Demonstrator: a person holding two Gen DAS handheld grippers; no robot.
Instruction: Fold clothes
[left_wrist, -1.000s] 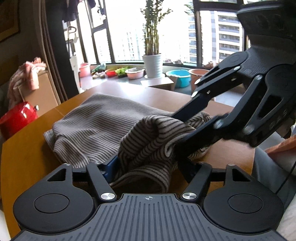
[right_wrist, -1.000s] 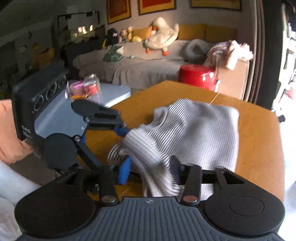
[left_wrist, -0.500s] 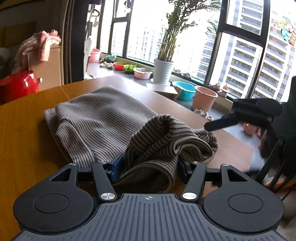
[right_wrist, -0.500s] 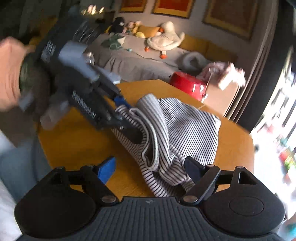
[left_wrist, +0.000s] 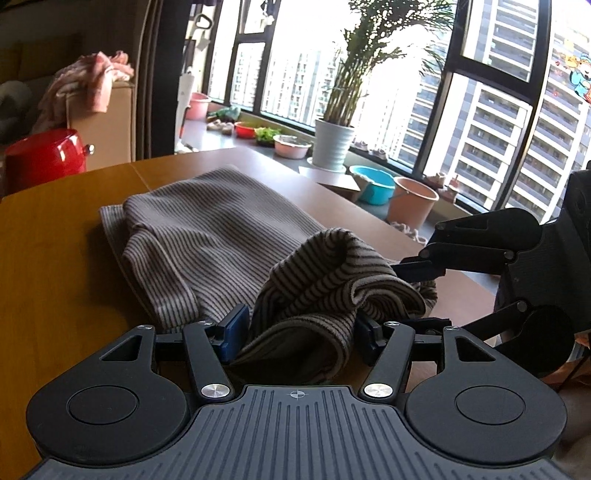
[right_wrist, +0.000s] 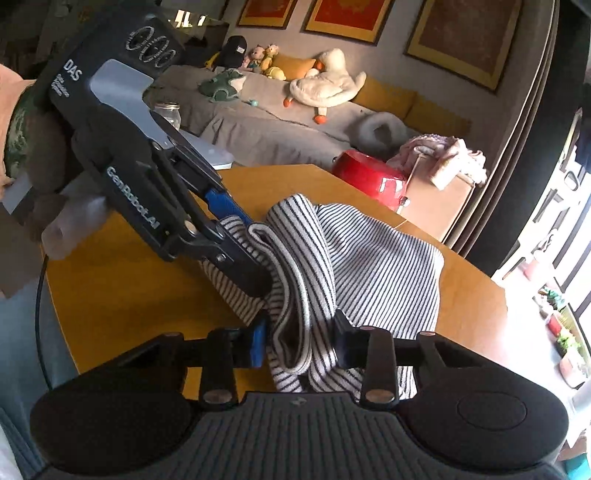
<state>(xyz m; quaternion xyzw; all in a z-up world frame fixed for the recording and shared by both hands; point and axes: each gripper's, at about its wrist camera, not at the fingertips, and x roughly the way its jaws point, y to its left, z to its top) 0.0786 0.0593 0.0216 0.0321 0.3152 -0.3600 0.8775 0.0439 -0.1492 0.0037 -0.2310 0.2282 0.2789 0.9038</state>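
A striped knit garment (left_wrist: 207, 229) lies partly folded on the wooden table (left_wrist: 55, 266); it also shows in the right wrist view (right_wrist: 384, 266). My left gripper (left_wrist: 295, 328) is shut on a bunched fold of the garment's near edge, lifted a little off the table. My right gripper (right_wrist: 299, 339) is shut on the same bunched edge from the other side. In the right wrist view the left gripper (right_wrist: 255, 258) shows clamping the cloth; in the left wrist view the right gripper's fingers (left_wrist: 417, 269) reach into the bunch.
A red pot (left_wrist: 44, 158) and a cardboard box with pink cloth (left_wrist: 99, 122) stand past the table's far left. Windowsill with plant pot (left_wrist: 332, 144), basins and a bucket (left_wrist: 410, 203) lies beyond. A sofa with plush toys (right_wrist: 317, 88) is behind.
My right gripper was open and apart from the cloth half a second ago; it has closed on the bunched edge beside the left gripper. The left gripper kept its hold.
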